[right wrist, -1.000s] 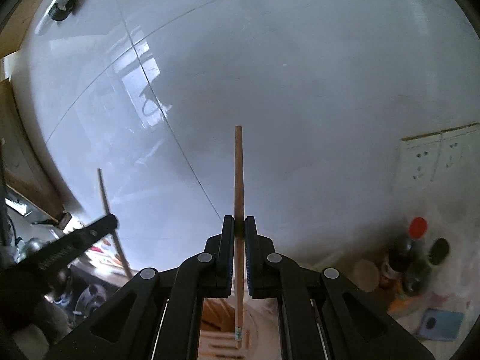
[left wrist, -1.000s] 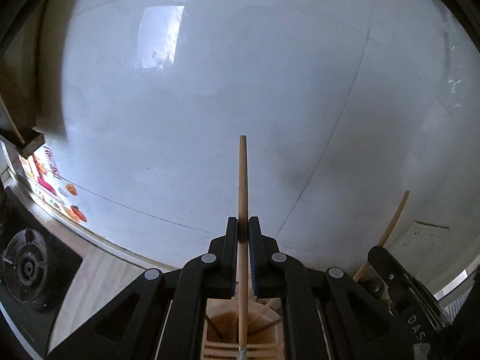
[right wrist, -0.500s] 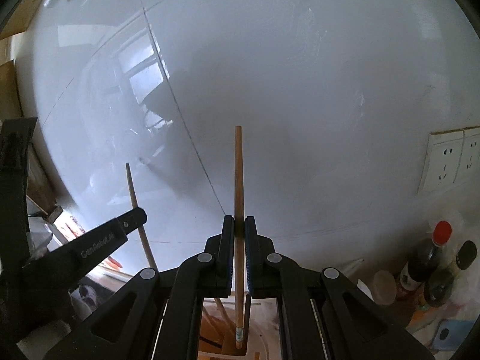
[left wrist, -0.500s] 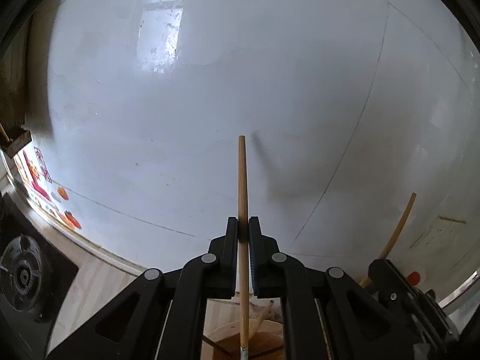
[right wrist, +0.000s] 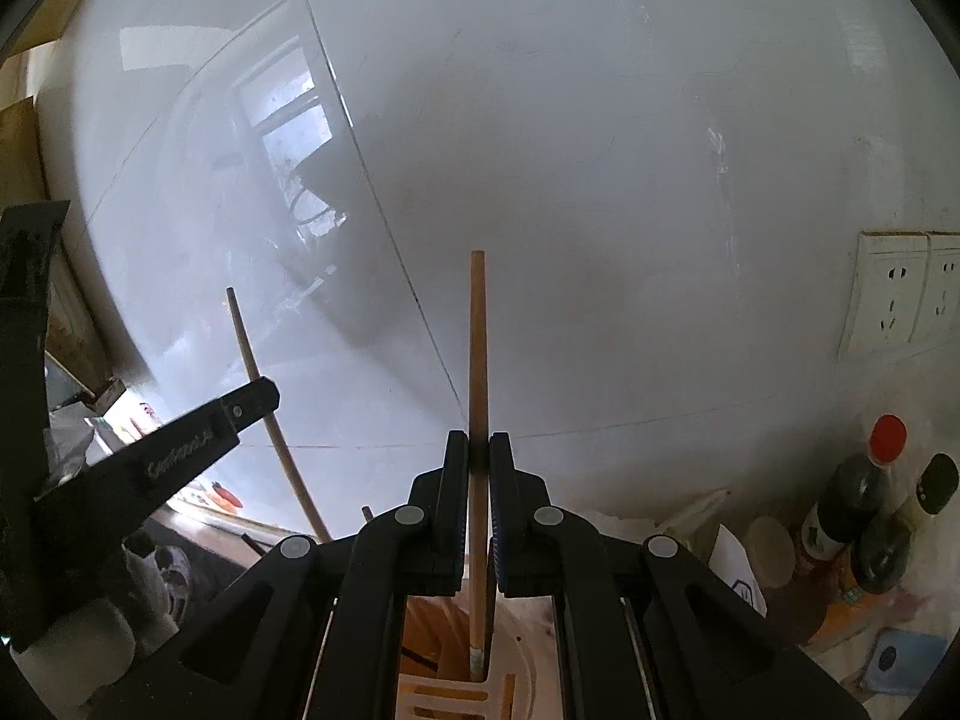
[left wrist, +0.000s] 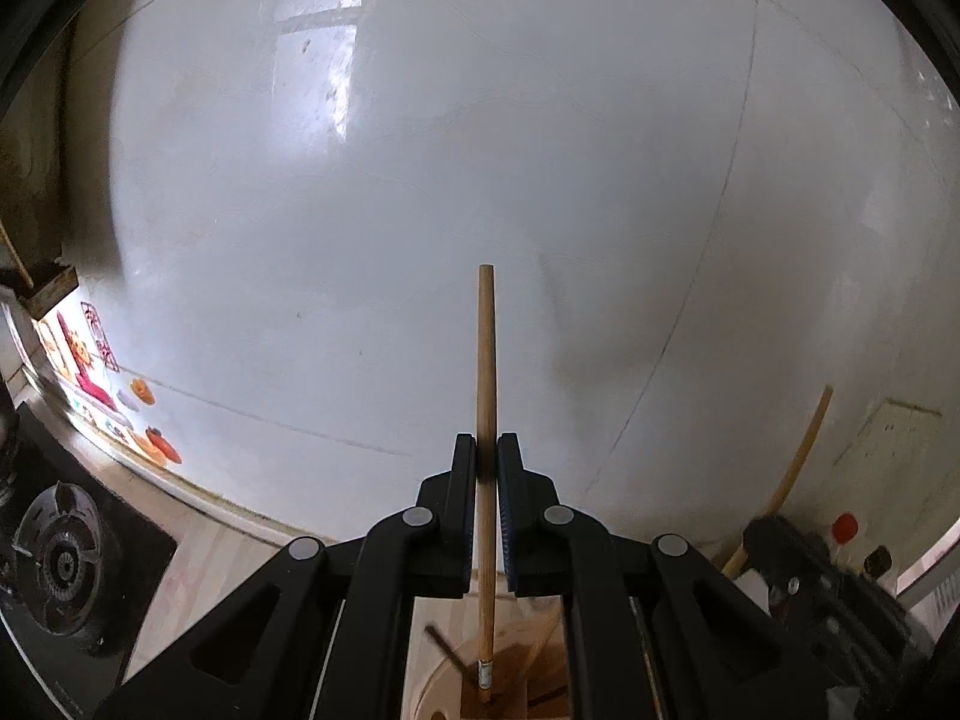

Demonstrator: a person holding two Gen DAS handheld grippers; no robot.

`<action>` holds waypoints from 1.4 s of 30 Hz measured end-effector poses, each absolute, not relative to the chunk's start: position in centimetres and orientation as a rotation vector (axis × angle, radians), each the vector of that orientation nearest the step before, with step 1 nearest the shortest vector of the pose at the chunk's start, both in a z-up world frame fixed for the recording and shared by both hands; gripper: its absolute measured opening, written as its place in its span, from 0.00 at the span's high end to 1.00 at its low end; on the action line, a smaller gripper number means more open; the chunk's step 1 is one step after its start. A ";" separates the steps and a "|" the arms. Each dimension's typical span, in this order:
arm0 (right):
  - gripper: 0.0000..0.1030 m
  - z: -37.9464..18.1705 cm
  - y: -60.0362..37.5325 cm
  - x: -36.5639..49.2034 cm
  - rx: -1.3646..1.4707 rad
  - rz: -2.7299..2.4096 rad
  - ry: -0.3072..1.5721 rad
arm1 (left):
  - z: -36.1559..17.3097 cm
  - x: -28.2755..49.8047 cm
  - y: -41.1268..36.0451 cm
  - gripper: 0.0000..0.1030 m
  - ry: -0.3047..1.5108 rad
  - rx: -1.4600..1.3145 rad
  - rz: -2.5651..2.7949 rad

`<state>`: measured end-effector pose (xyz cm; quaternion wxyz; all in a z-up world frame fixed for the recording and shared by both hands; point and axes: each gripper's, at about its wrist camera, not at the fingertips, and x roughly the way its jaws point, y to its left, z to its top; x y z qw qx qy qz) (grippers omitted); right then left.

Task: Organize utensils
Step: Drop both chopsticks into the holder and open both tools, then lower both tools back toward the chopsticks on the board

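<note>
Left hand-held gripper [left wrist: 486, 456] is clamped tight on a wooden chopstick [left wrist: 485, 372], jaws pinching it just above mid-length, stick standing upright against the white tiled wall [left wrist: 420, 210]. Its lower tip, with a pale band, dips into the wooden utensil holder [left wrist: 462, 672] right below the jaws, where a dark stick also leans. Over on the right edge of the left wrist view, the other gripper shows with its own curved-looking stick rising above it.

Right hand-held gripper [right wrist: 478, 450], same story: closed on a second chopstick [right wrist: 477, 348], upright, banded lower end down over the slotted holder [right wrist: 444, 696] beneath. In the right wrist view the left gripper's finger [right wrist: 198, 438] juts in from the left, its stick slanting beside it.

Further out: a gas burner [left wrist: 57, 564] at the lower left on the table, colourful stickers [left wrist: 114, 384] along the wall's base. On the right side, dark sauce bottles [right wrist: 858, 510], one red-capped, stand near a wall socket [right wrist: 894, 300].
</note>
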<state>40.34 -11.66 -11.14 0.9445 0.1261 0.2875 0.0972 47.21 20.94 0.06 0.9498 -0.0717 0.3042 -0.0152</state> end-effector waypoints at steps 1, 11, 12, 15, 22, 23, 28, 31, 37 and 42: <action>0.93 -11.2 -11.6 40.3 0.256 0.199 0.589 | -0.1 47.0 21.0 0.96 0.626 -0.145 -0.029; 0.93 -11.0 -12.4 40.1 0.233 0.207 0.628 | -1.5 45.3 21.2 0.94 0.704 -0.143 -0.044; 0.93 -11.1 -12.3 40.2 0.231 0.210 0.640 | -1.6 45.2 21.4 0.93 0.712 -0.148 -0.046; 0.92 -11.6 -12.5 40.5 0.235 0.237 0.699 | -0.8 44.3 21.6 0.90 0.742 -0.161 -0.055; 0.47 -9.3 -15.3 37.9 0.271 0.256 0.704 | 3.1 39.7 23.5 0.09 0.692 -0.145 0.054; 0.47 -9.1 -15.8 37.3 0.274 0.252 0.701 | 3.3 39.0 23.6 0.07 0.688 -0.149 0.058; 0.33 -8.3 -19.6 33.4 0.271 0.159 0.731 | 1.9 35.7 23.8 0.00 0.719 -0.101 0.101; 0.29 -9.0 -21.5 31.1 0.292 0.132 0.756 | -0.5 34.2 23.3 0.00 0.761 -0.076 0.116; 0.21 -14.2 -25.9 26.5 0.284 0.013 0.870 | -7.4 32.2 21.1 0.00 0.896 -0.033 0.154; 0.21 -21.5 -29.1 24.5 0.293 -0.055 1.069 | -14.0 31.3 17.7 0.00 1.088 -0.003 0.116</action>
